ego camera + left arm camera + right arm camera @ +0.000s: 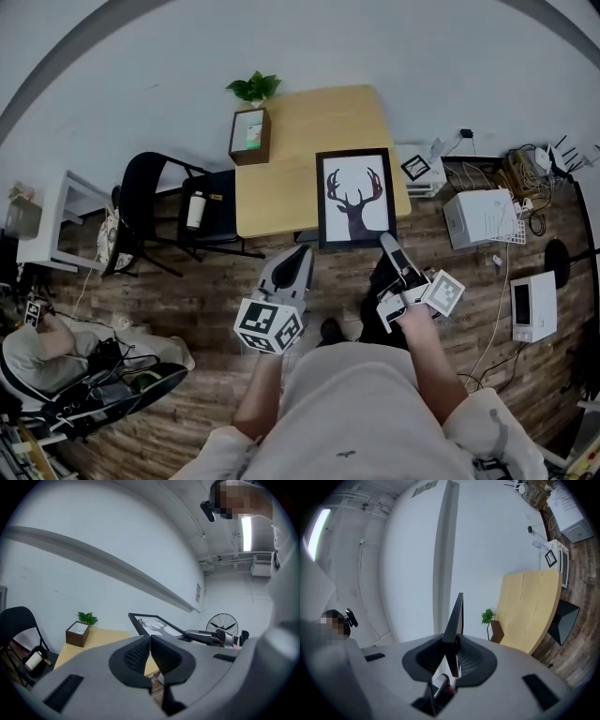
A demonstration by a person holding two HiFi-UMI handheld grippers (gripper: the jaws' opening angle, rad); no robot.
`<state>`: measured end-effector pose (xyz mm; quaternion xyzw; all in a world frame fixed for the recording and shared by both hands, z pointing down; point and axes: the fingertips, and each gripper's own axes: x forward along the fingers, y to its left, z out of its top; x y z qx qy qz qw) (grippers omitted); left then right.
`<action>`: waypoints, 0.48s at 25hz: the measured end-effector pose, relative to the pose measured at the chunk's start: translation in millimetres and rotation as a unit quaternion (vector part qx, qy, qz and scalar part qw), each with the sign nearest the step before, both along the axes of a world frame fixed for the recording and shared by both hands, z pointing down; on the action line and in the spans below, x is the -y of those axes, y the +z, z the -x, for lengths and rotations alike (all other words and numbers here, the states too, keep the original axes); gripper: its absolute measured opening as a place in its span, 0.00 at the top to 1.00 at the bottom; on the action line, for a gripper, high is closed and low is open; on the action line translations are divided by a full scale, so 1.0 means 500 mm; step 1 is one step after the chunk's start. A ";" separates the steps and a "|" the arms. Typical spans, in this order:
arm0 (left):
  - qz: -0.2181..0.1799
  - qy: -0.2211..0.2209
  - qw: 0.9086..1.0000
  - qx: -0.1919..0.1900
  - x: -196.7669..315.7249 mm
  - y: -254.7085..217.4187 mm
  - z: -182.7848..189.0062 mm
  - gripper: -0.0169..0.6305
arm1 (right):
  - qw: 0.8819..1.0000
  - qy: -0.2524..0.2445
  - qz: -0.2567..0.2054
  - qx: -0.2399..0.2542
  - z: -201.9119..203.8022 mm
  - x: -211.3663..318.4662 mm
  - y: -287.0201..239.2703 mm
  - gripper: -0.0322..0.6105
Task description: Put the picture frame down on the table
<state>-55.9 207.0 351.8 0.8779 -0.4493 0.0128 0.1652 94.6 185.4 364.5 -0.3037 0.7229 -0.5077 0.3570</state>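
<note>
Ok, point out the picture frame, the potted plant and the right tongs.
picture frame (355,198), head view, on the deer print.
potted plant (249,133), head view, on its brown box.
right tongs (387,243), head view, tips on the frame.

A potted plant (254,89) in a brown box (249,139); a black chair (141,187) holding a white bottle (195,210); a white box (480,217) on the wooden floor (216,291).
</note>
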 end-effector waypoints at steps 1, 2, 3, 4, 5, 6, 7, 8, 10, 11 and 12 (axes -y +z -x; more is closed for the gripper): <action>-0.001 -0.001 1.000 0.000 -0.006 0.003 0.006 0.95 | 1.000 -0.001 -0.001 -0.001 0.007 -0.005 0.003 0.84; -0.002 -0.001 1.000 0.000 -0.013 0.006 0.013 0.95 | 1.000 -0.003 -0.002 -0.003 0.014 -0.010 0.006 0.84; -0.002 -0.002 1.000 0.001 -0.017 0.010 0.018 0.95 | 1.000 -0.006 -0.002 -0.005 0.020 -0.012 0.009 0.84; -0.001 -0.004 1.000 0.002 -0.018 0.014 0.019 0.95 | 1.000 -0.010 0.000 -0.005 0.022 -0.011 0.013 0.84; 0.001 -0.007 1.000 0.003 -0.016 0.018 0.018 0.95 | 1.000 -0.013 0.002 -0.004 0.021 -0.007 0.016 0.84; 0.003 -0.009 1.000 0.003 -0.010 0.020 0.015 0.95 | 1.000 -0.016 0.004 -0.003 0.017 -0.001 0.019 0.84; 0.005 -0.012 1.000 0.004 -0.004 0.022 0.011 0.95 | 1.000 -0.018 0.006 -0.001 0.013 0.008 0.022 0.84; 0.007 -0.014 1.000 0.004 0.003 0.024 0.008 0.95 | 1.000 -0.021 0.007 -0.001 0.011 0.017 0.024 0.84; 0.011 -0.020 1.000 0.007 0.018 0.029 0.004 0.95 | 1.000 -0.029 0.009 -0.002 0.009 0.037 0.029 0.84; 0.012 -0.023 1.000 0.009 0.027 0.031 0.003 0.95 | 0.999 -0.034 0.010 -0.001 0.007 0.049 0.033 0.84; 0.013 -0.027 1.000 0.010 0.037 0.033 0.001 0.95 | 0.999 -0.040 0.012 -0.001 0.006 0.062 0.035 0.84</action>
